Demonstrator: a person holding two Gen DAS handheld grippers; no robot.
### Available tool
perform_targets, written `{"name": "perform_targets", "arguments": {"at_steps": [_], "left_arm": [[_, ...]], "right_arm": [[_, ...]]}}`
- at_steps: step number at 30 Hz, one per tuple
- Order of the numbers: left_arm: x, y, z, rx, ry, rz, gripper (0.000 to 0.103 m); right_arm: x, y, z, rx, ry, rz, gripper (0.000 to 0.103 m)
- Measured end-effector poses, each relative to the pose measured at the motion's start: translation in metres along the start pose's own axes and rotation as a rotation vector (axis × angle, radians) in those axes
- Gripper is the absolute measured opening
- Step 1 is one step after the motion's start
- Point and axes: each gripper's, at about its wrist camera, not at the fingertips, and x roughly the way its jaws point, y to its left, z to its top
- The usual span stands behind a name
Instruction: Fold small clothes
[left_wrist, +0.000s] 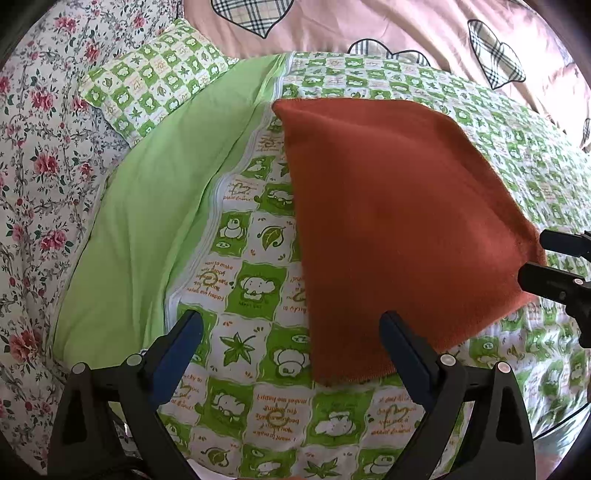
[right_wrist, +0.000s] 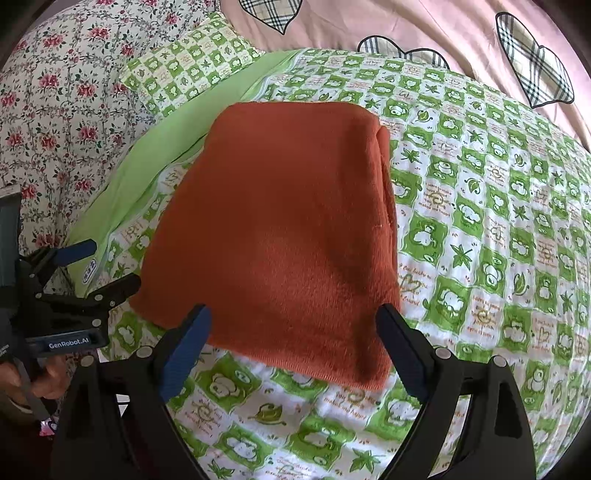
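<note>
My rust-orange knitted garment (right_wrist: 273, 236) lies folded into a flat rectangle on the green-checked cartoon quilt (right_wrist: 480, 221). Both my left gripper (left_wrist: 291, 343) and right gripper (right_wrist: 295, 332) hang released and empty; little seems left.

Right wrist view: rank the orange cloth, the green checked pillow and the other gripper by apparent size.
1. orange cloth, clearly largest.
2. green checked pillow and left gripper look comparable; the gripper is nearer and partly cut off, so I won't rank them.
</note>
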Motion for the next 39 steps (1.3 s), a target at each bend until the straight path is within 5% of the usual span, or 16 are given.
{"name": "perform_targets", "arguments": {"at_steps": [39], "left_arm": [[0.001,-0.001,0.003,-0.015,-0.007,0.025,0.097]], "right_arm": [[0.003,-0.002,0.012,-0.026,0.007,0.016,0.091]]}}
